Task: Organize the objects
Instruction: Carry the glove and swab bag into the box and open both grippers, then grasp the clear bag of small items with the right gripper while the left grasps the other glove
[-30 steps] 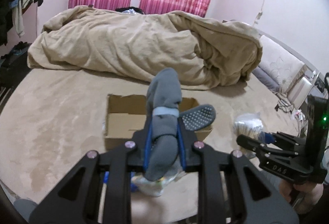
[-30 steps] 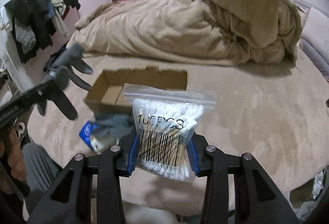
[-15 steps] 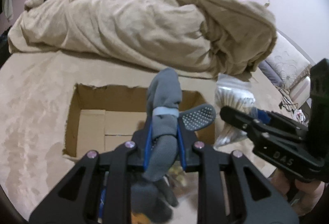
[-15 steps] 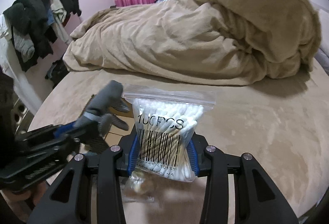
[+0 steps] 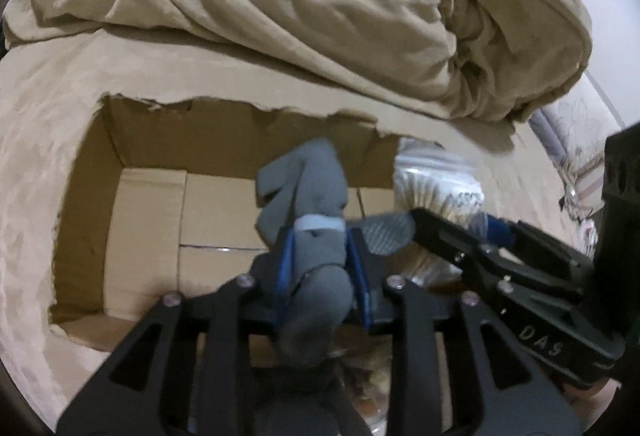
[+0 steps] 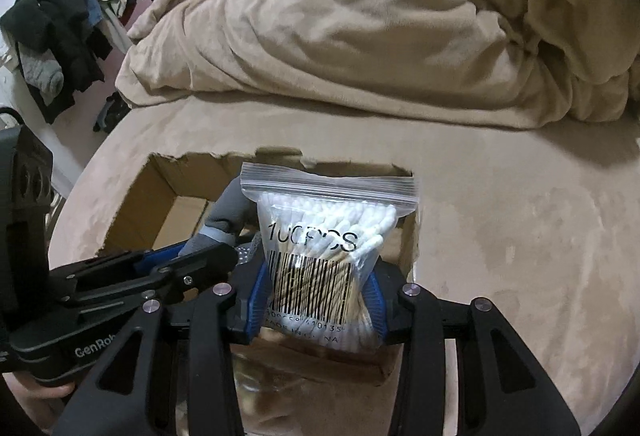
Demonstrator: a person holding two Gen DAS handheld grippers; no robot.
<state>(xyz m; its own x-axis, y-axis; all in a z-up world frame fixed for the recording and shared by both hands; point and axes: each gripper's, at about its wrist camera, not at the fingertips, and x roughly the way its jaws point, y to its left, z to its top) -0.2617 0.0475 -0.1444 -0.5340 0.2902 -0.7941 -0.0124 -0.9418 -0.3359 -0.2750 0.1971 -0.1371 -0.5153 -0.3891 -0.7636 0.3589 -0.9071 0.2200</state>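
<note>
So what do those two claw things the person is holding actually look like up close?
Both are matte black plastic frames with triangular cut-outs and small silver-pink screw heads. The left gripper and right gripper each end in two fingers lined with ribbed blue pads. White lettering shows on the bodies: "DAS" on the right one, "GenRob" on the left. No cables are visible. A bare hand grips the left one.

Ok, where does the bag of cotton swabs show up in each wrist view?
Left wrist view: the bag of cotton swabs sits right of centre, partly hidden behind the right hand-held gripper, over the box's right end.
Right wrist view: the bag is at centre, clamped between that hand-held gripper's blue pads.
Shared landmark: the cardboard box with its torn far rim.
</note>
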